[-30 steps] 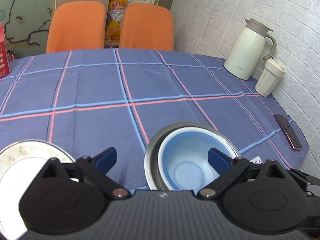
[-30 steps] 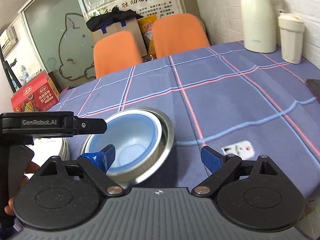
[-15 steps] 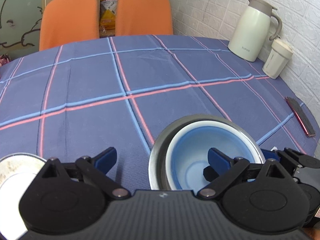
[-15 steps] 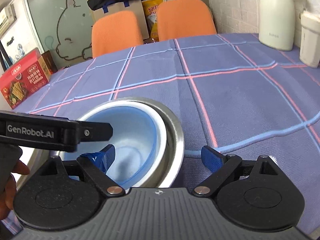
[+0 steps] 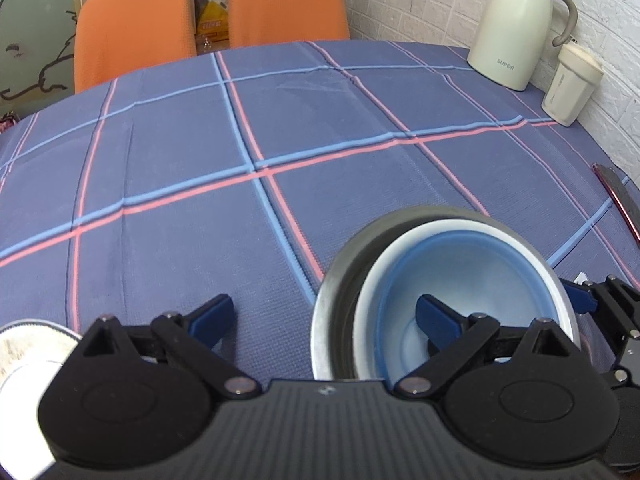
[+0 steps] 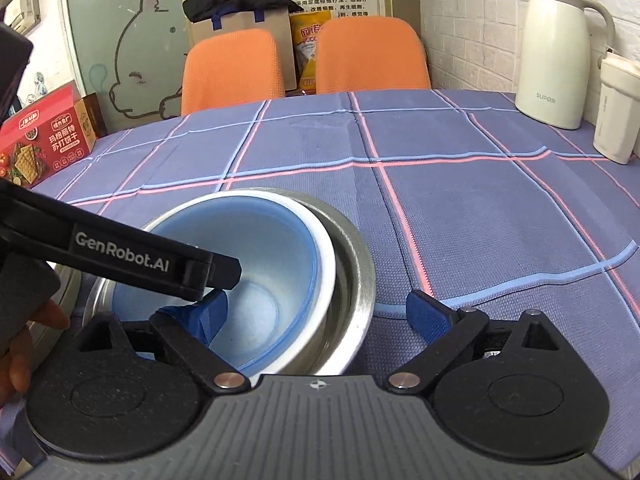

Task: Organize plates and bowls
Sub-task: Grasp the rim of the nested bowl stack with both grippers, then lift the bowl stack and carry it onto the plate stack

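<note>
A blue bowl [image 5: 472, 280] with a white rim sits nested in a steel bowl [image 5: 340, 292] on the checked tablecloth. My left gripper [image 5: 324, 316] is open and straddles the bowls' near-left rim, one finger inside the blue bowl, the other over the cloth. From the other side, my right gripper [image 6: 316, 312] is open across the same blue bowl [image 6: 272, 280] and steel bowl [image 6: 356, 276], with one finger inside and one outside. The left gripper's black housing [image 6: 132, 252] crosses the right wrist view. A white plate [image 5: 24, 352] lies at lower left.
A cream jug [image 5: 516, 24] and a lidded cup [image 5: 572, 88] stand by the brick wall at the right. A phone [image 5: 620, 200] lies near the right table edge. A red cracker box [image 6: 44, 140] is at the far left. Two orange chairs [image 5: 132, 24] stand behind the table.
Both grippers have moved in on the nested bowls, so each now has one finger inside the blue bowl. The plate has slid further out of the left wrist view. Both stay open.
</note>
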A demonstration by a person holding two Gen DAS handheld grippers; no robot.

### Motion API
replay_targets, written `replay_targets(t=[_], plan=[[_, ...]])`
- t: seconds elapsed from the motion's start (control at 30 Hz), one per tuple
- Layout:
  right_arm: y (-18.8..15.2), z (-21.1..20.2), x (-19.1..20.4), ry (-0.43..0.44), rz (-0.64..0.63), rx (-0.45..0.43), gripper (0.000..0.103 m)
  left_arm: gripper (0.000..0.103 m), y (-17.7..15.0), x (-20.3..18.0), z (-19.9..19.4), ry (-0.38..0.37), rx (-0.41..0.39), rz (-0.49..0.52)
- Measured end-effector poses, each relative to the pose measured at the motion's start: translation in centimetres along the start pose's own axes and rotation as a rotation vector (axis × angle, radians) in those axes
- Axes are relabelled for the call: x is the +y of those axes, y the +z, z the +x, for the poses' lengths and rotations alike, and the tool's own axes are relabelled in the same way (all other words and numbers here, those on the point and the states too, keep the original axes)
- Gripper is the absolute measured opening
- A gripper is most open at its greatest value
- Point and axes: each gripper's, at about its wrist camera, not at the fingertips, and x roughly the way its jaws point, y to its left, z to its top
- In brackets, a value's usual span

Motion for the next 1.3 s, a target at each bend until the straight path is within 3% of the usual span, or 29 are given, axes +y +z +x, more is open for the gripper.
replay_targets(t=[0.13,0.27,0.53,0.7,0.87,0.93,1.03,1.07,1.23,1.3], plan=[[0.7,-0.5,0.0,0.024,0.051,0.044,0.082,0.097,-0.2,-0.4,0.1,0.019,-0.006,0.031],[0.1,-0.9,-0.5,0.051,0.079,0.02,0.082,0.097,-0.1,-0.1,0.0,0.002,-0.006,0.01],[0.0,-0.2,0.0,-0.003,0.016,-0.004,0.084,0.097,-0.4,-0.6,0.1,0.012,-0.018,0.031],[-0.1,-0.2,-0.1,-0.003,0.016,-0.007,0.085,0.098,-0.4,-0.4,0.0,0.007,-0.02,0.024],[0.8,-1.0,-0.2,0.036,0.055,0.064,0.081,0.097,-0.5,-0.5,-0.1,0.016,-0.023,0.017],[0.6,-1.7,-0.1,0.05,0.041,0.044,0.081,0.097,-0.6,-0.3,-0.3,-0.016,-0.023,0.003],[0.1,-1.4,-0.4,0.029,0.045,0.035,0.08,0.096,-0.7,-0.6,-0.3,-0.007,-0.03,0.016],[0.0,-1.1,-0.5,0.041,0.057,0.042,0.08,0.095,-0.8,-0.8,-0.3,-0.01,-0.034,0.026],[0.1,-0.6,1.0,0.088,0.0,0.025,0.065,0.061,-1.1,-1.2,-1.0,-0.098,-0.059,0.043],[0.3,-0.5,1.5,0.098,0.004,0.024,0.061,0.06,-1.1,-1.7,-1.0,-0.093,-0.059,0.051]])
